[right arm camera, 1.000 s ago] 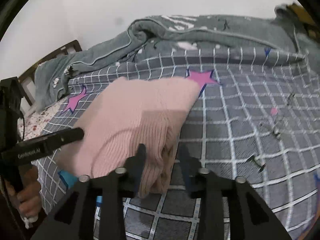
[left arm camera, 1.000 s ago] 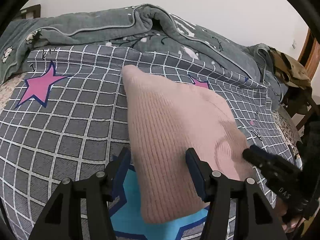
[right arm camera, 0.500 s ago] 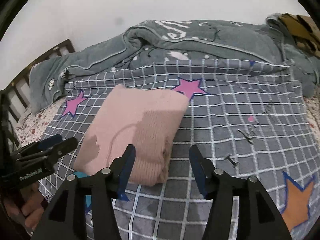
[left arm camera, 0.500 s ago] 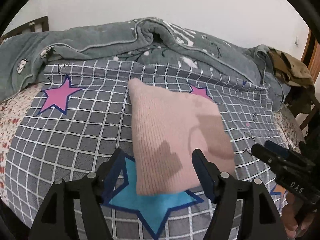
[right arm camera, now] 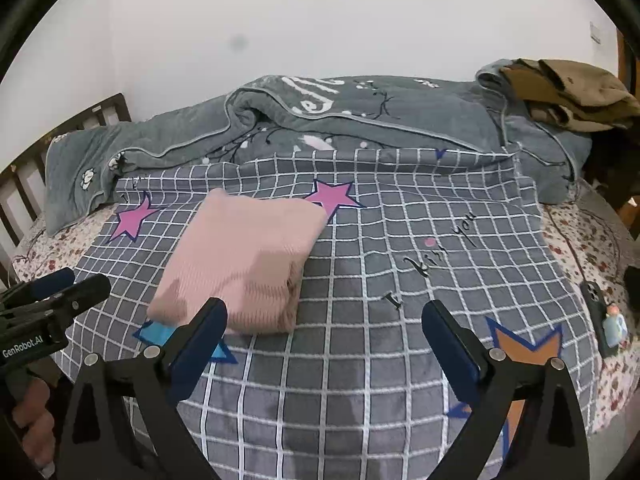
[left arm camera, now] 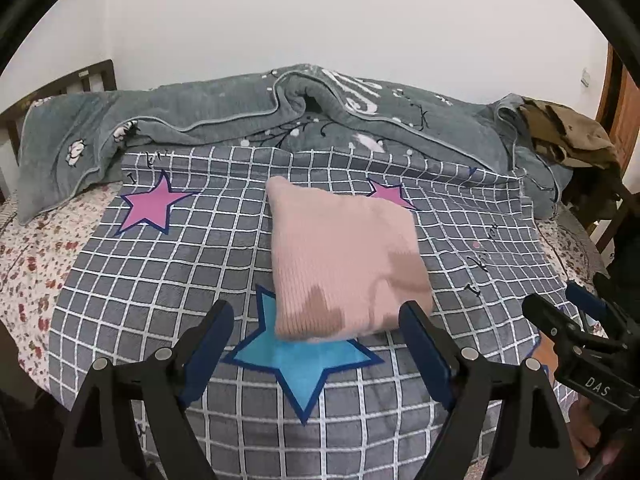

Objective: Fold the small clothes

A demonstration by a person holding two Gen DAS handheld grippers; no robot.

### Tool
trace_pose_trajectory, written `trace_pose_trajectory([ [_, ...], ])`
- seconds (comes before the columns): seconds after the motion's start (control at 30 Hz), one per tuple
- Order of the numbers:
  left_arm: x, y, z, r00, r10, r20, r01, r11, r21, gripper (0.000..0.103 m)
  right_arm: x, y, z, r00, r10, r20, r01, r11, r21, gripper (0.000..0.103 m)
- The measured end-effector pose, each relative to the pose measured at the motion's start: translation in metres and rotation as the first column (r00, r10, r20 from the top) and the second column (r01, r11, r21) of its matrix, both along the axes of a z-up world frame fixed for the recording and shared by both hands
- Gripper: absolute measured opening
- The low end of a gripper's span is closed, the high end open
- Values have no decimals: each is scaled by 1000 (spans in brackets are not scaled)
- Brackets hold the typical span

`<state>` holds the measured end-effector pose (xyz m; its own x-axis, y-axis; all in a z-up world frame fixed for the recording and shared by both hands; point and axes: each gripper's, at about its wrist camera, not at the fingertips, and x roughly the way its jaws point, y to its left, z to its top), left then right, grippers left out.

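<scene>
The pink sweater lies folded into a compact square on the checked blanket, its near edge over the blue star. Both claws have just been opening, and nothing is between the jaws of either. The left gripper stands with its jaws wide apart just short of the sweater's near edge, not touching it. The right gripper is also wide apart, over bare blanket to the right of the sweater. It seems that the fold is finished and the step in hand is to let go and draw away. To do this well, the person should keep both claws open and take them up and back, clear of the cloth, so that no finger catches the loose layered edge on the sweater's right side and pulls the fold open. A phone lies near the right edge of the bed, well apart from the sweater, and the right claw should avoid it. The grey quilt at the far side is not in the way.
</scene>
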<state>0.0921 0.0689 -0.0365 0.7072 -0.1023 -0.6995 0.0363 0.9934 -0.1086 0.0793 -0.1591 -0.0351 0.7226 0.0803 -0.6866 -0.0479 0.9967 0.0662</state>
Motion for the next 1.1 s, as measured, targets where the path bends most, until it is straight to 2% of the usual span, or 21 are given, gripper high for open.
trace_pose_trajectory([
  [0.47, -38, -11, 12, 1000, -6, 15, 6, 1000, 20, 85, -44, -7, 16, 1000, -17, 15, 17, 1000, -25, 97],
  [1.1, -49, -6, 11, 1000, 2, 5, -2, 1000, 14, 85, -54, -2, 19, 1000, -12, 11, 13, 999, -33, 97],
])
